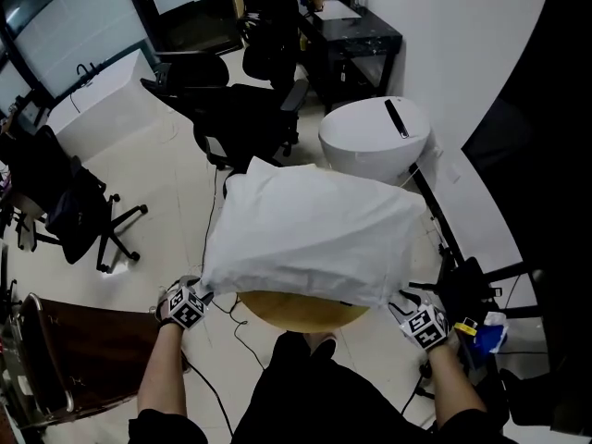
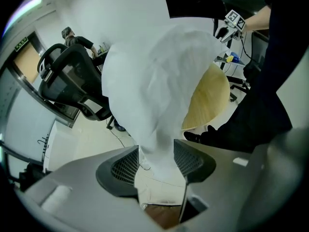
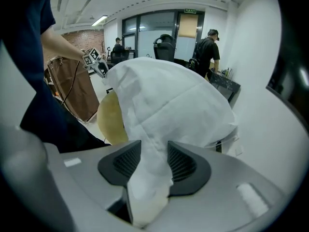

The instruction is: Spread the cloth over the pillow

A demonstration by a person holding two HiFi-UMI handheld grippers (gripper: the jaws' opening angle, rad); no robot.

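A white cloth (image 1: 314, 229) lies draped over a bulky shape on a round wooden tabletop (image 1: 296, 313); the pillow itself is hidden beneath it. My left gripper (image 1: 199, 296) is at the cloth's near left corner and my right gripper (image 1: 402, 302) at its near right corner. In the left gripper view the jaws (image 2: 156, 161) stand wide, and a bunched strip of cloth (image 2: 154, 105) hangs loosely between the pads. In the right gripper view the jaws (image 3: 154, 158) are also apart, with a fold of the cloth (image 3: 164, 100) lying slack between them.
A white round appliance (image 1: 375, 137) stands just beyond the table. Black office chairs (image 1: 245, 118) and a black desk (image 1: 351, 30) are further back. A brown chair (image 1: 83, 350) is at my left, a black stand (image 1: 462, 285) with cables at my right. A person (image 3: 207, 45) stands in the background.
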